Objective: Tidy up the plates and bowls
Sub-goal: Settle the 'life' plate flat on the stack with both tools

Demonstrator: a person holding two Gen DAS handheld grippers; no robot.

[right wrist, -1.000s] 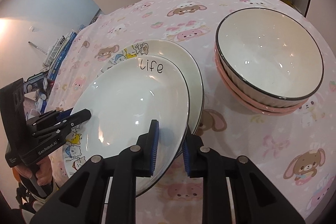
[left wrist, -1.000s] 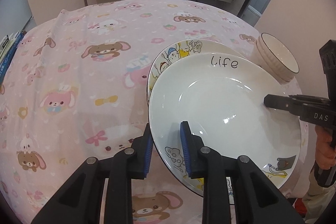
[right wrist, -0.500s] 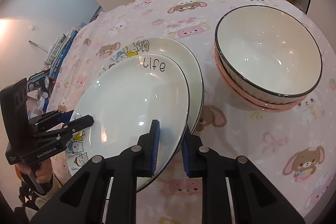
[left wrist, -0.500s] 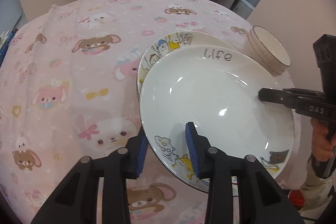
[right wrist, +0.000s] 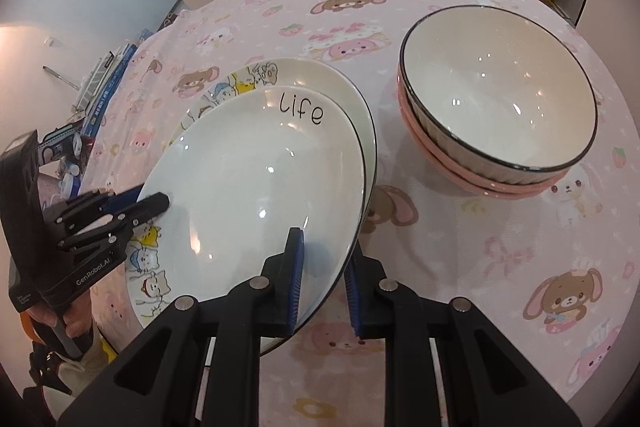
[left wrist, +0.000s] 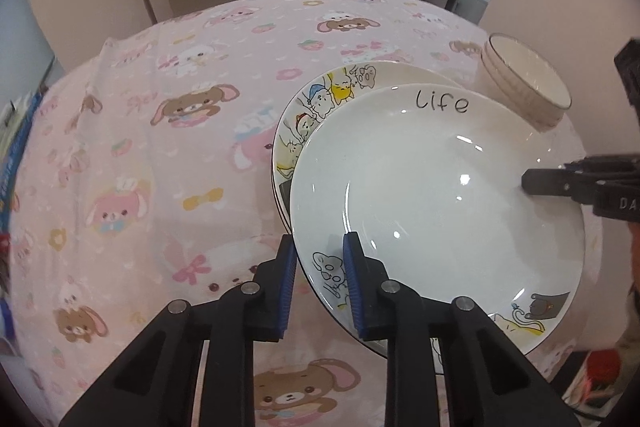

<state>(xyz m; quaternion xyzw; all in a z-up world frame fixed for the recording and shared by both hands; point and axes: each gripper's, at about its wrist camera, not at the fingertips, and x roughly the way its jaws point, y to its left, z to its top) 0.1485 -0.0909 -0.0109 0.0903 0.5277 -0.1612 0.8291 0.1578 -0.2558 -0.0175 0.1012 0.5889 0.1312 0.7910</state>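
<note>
Left claw (left wrist: 318, 263): blue-padded fingers straddle the near rim of the white "Life" plate (left wrist: 436, 199), one finger under the rim, one over it inside the well. A visible gap remains between pads and rim, so jaws stand apart, not clamped.

Right claw (right wrist: 322, 263): same arrangement on the opposite rim of that plate (right wrist: 256, 183); one finger above the plate interior, the other outside and below the edge. Jaws apart here too; whether the pads touch the porcelain, cannot tell.

The "Life" plate sits tilted, partly overlapping the cartoon-cat plate (left wrist: 328, 99) beneath it, offset toward the near edge of the surface. The lower plate (right wrist: 320, 75) lies flat on the pink bunny-and-bear tablecloth (left wrist: 160, 131).

Stacked bowls (right wrist: 496, 107): cream bowl with dark rim nested in pink bowls, standing upright beside the plates, near but not touching them. In the left wrist view the bowl stack (left wrist: 524, 83) sits behind the plates at the far right of the surface.
</note>
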